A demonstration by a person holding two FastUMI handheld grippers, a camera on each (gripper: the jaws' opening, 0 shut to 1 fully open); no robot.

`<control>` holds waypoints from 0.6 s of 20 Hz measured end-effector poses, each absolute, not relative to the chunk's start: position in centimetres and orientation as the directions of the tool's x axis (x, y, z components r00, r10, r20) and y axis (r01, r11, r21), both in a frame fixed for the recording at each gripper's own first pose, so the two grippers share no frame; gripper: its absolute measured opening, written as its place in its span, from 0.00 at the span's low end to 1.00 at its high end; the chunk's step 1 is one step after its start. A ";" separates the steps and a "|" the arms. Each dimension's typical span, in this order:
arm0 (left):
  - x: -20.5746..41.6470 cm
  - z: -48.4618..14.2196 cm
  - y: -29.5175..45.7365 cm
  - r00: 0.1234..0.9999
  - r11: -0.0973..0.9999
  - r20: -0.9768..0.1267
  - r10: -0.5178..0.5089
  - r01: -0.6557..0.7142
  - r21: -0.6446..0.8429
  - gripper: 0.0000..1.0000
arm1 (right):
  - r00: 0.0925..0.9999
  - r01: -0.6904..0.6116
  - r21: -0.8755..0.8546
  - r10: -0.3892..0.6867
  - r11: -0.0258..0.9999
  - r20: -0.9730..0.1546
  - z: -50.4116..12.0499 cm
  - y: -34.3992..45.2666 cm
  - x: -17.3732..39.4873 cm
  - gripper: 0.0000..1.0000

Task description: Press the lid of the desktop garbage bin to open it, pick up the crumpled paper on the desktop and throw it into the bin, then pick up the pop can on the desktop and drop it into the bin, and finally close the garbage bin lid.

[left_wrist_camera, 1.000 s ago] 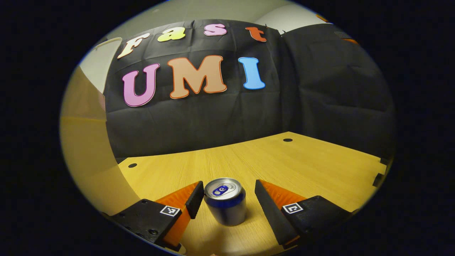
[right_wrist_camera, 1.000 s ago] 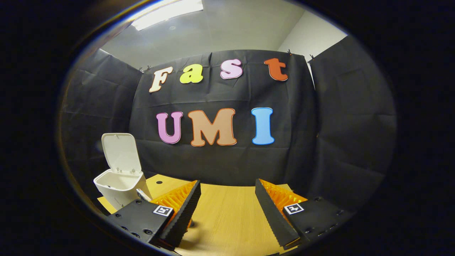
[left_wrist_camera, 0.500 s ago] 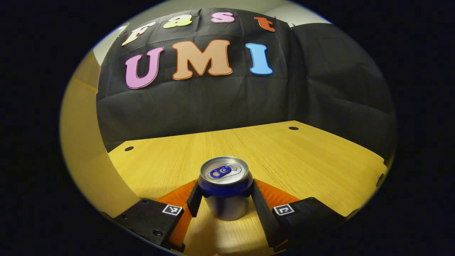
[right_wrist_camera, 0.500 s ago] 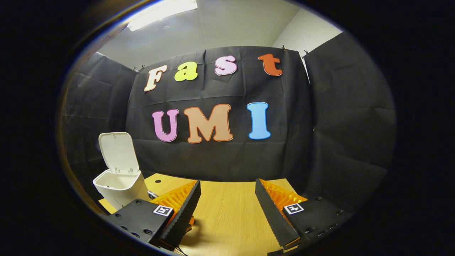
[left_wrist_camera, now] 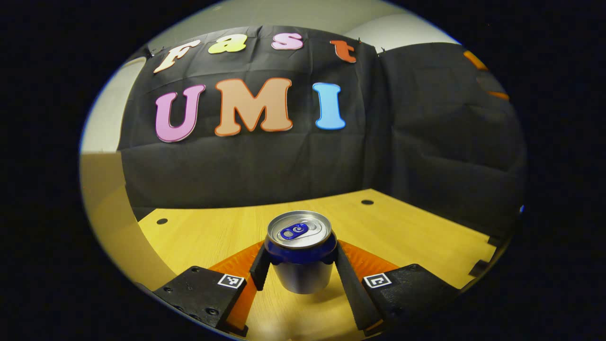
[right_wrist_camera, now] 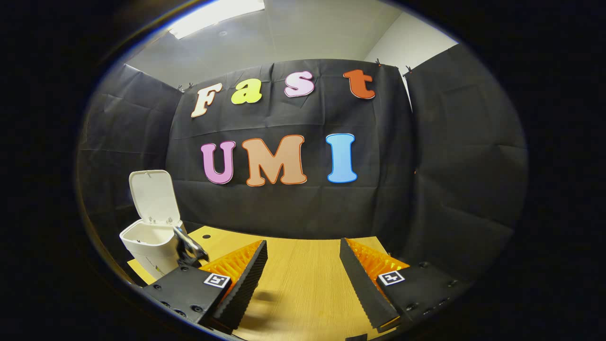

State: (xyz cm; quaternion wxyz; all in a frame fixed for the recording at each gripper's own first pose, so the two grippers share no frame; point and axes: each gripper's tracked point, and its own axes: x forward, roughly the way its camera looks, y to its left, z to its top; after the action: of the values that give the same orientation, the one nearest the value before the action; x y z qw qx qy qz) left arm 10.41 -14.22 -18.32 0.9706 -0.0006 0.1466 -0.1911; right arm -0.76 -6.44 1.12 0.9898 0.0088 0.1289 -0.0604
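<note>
Now my left hand-held gripper [left_wrist_camera: 299, 258] is clamped on the pop can [left_wrist_camera: 300, 251], both fingers pressing its sides just under the rim so it stays upright above the desk [left_wrist_camera: 402, 227]. My right hand-held gripper [right_wrist_camera: 303, 274] hangs with its fingers apart, holding nothing. At about nine o'clock from it stands the garbage bin [right_wrist_camera: 147, 244], lid [right_wrist_camera: 152, 195] up to receive the can. I cannot read any brand on the can.

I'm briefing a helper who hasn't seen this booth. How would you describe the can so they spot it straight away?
Start at the wooden table in front of the black cloth wall. Near its front, the left hand-held gripper is shut on the can, one finger against each side. It is a short, upright metal can with a silver top, a blue pull tab and a blue band below the rim.
</note>
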 end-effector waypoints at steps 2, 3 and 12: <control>10.3 -13.6 -15.0 0.890 0.920 -0.235 -0.391 0.383 -0.080 0.76 | 0.962 0.111 0.012 -0.104 0.994 -0.253 0.7 -7.2 -0.6 0.97; 10.2 -11.0 -15.0 0.898 0.920 -0.203 -0.392 0.383 -0.083 0.76 | 0.963 0.105 0.023 -0.096 0.994 -0.252 0.5 -7.6 -0.7 0.97; 10.5 4.0 -3.5 0.990 0.993 -0.082 -0.116 0.115 -0.012 0.75 | 0.949 -0.044 0.037 0.053 0.998 -0.309 -2.3 -8.1 -1.6 0.97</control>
State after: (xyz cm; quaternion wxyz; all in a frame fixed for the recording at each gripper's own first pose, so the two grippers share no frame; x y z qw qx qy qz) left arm 10.51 -3.47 3.96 0.9975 -0.0034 0.0412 -0.0578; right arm -1.58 -8.12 -2.32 0.9872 0.0147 0.1571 0.0246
